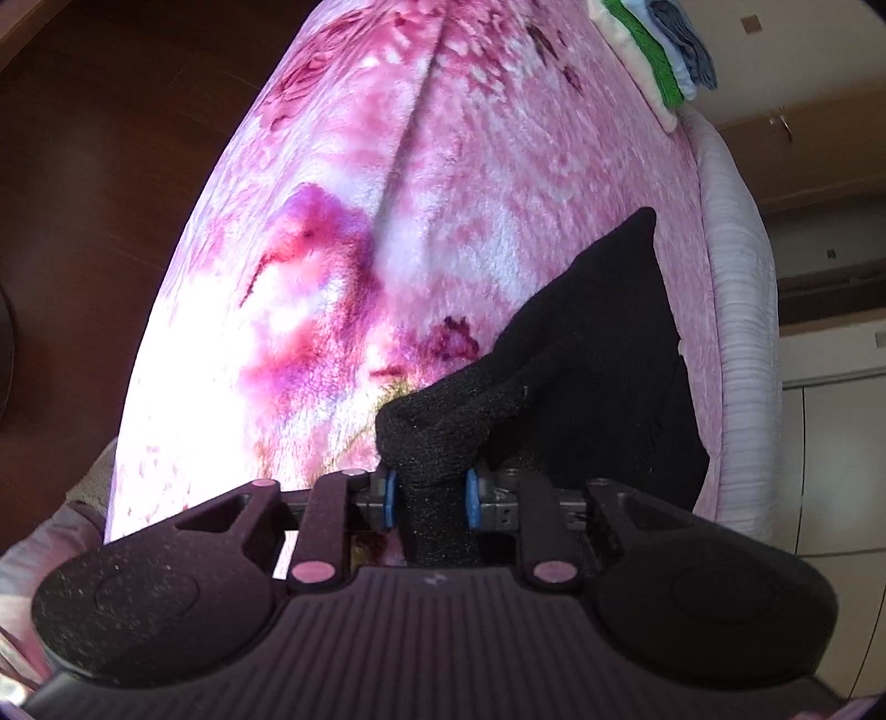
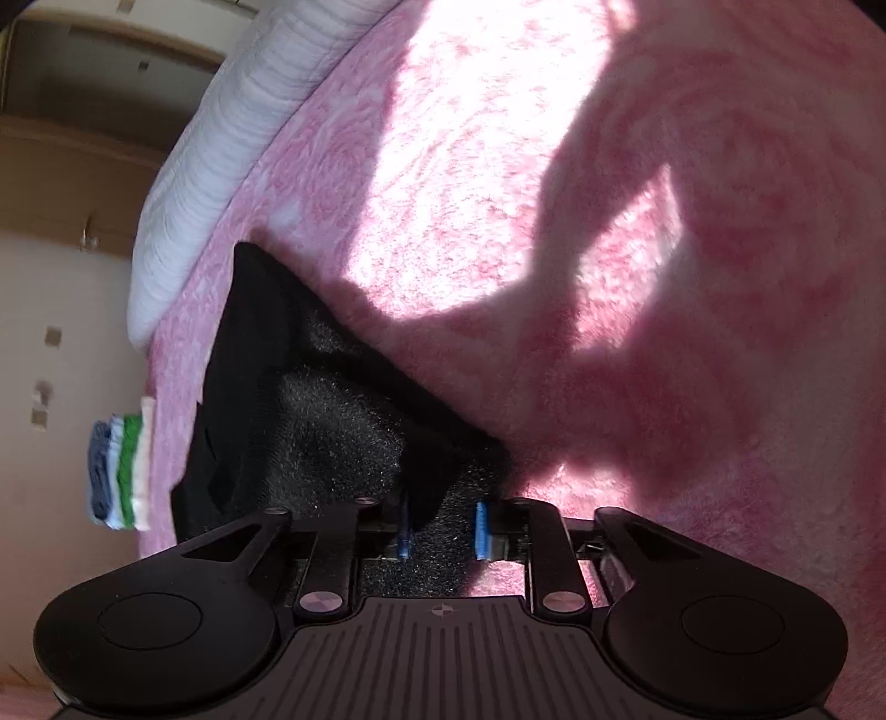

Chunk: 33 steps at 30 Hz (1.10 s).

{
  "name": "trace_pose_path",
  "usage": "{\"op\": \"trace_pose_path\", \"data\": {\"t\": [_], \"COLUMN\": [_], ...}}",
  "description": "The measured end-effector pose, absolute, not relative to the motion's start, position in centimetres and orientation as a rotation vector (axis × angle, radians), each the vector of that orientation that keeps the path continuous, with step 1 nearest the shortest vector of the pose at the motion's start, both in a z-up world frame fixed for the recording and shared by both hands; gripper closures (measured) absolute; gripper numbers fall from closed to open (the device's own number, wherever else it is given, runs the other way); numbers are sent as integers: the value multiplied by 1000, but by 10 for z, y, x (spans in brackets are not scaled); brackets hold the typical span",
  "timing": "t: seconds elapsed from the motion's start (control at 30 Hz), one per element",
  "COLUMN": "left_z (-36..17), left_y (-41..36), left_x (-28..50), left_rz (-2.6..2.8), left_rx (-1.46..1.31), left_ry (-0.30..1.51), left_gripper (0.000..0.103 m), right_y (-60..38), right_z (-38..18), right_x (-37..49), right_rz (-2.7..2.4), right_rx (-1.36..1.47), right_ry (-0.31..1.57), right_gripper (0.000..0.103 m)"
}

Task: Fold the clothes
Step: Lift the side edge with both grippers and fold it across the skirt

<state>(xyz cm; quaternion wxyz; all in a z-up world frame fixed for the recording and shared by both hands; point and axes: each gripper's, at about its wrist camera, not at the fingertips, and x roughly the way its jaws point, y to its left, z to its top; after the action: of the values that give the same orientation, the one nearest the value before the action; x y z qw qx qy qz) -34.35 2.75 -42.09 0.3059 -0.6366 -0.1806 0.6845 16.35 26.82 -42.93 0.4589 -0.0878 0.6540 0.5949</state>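
Gripping black garment [image 1: 598,354] with left gripper [image 1: 431,495] and right gripper [image 2: 443,529], both clamped, on pink floral blanket [image 1: 343,232]; folded stack [image 1: 659,50] far, wood cabinets [image 1: 819,127] behind.

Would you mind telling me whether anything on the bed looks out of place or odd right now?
Nothing stands out. The black garment is bunched only because the left tool and right tool each pinch an edge. The folded stack sits neatly near the edge of the pink blanket.
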Motion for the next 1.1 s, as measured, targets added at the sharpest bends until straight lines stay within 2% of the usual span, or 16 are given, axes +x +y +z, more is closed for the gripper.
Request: {"op": "trace_pose_path", "data": {"t": [0.4, 0.8, 0.93, 1.1], "left_z": [-379, -350, -326, -295], "left_y": [13, -46, -18, 51], "left_x": [-347, -351, -366, -391], "left_rz": [1788, 1760, 1709, 1611], "left_rx": [-1560, -1678, -1673, -1646], "left_ry": [-334, -224, -271, -356], "left_gripper": [92, 92, 92, 92], "right_y": [264, 185, 202, 253], "right_z": [-377, -361, -340, -299], "right_x": [153, 181, 182, 169], "right_rz": [1523, 1387, 1358, 1399], "right_rx": [-410, -618, -582, -520], "right_ry": [1519, 1667, 1722, 1739], "right_gripper": [95, 95, 95, 94]}}
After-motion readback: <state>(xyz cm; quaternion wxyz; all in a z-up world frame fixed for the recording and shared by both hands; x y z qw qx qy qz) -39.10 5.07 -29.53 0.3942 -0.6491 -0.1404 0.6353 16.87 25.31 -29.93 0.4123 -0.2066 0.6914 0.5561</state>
